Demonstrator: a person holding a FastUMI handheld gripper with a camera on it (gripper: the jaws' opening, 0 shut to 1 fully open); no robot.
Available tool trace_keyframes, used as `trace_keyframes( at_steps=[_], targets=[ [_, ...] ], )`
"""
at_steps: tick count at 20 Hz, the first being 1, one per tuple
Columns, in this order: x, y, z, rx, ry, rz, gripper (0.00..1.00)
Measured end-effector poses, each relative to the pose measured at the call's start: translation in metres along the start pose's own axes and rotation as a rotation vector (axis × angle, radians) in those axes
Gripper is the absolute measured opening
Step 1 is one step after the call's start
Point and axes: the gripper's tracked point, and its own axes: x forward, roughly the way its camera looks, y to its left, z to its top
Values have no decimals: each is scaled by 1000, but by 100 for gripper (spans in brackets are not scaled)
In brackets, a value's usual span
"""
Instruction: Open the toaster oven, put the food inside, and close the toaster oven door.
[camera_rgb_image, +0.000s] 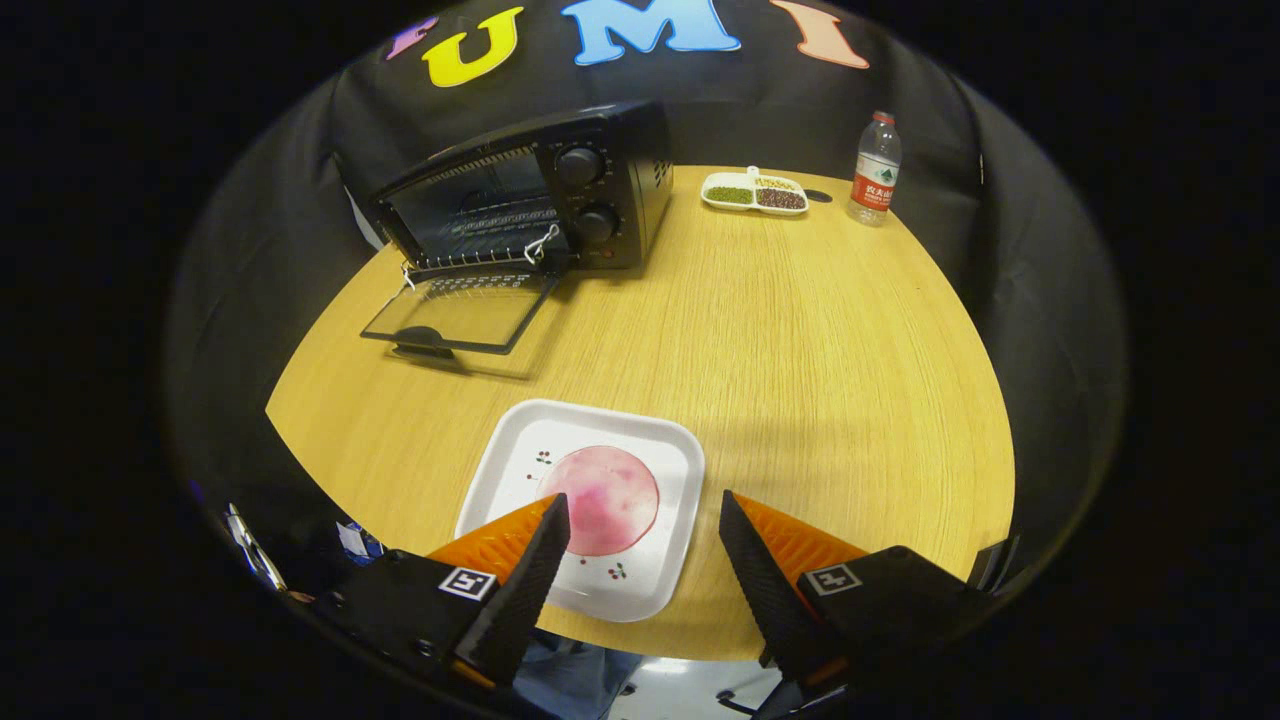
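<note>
A black toaster oven (560, 190) stands at the far left of the round wooden table. Its glass door (460, 312) is folded down flat onto the table, and the wire rack inside is visible. Close ahead of my fingers a white square plate (510, 455) carries a flat round pink food slice (605, 498). My gripper (643, 510) is open and hovers above the plate's near edge. Its left fingertip overlaps the pink slice and its right fingertip is beside the plate. Nothing is held between the fingers.
A white divided dish of beans (755, 193) and a water bottle (875, 168) stand at the far side of the table (820, 350), right of the oven. The table's near edge runs just below the plate.
</note>
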Motion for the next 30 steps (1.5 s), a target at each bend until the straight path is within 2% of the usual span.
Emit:
trace_keyframes(
  at_steps=[5, 8, 10, 15, 17, 19, 21, 22, 26, 30],
  targets=[
    [15, -7, -14, -7, 113, 33, 94],
    [23, -13, -17, 29, 155, 41, 67],
    [27, -15, -19, 61, 182, 51, 54],
    [28, -12, -25, 109, 270, 76, 30],
    [33, -15, -27, 166, 287, 68, 20],
    [29, -14, -26, 229, 332, 94, 10],
    [23, -16, -19, 282, 384, 119, 10],
    [34, -11, -34, 308, 407, 131, 2],
    [27, -7, -31, 346, 415, 199, 1],
    [25, 9, -30, 366, 381, 325, 2]
  ],
)
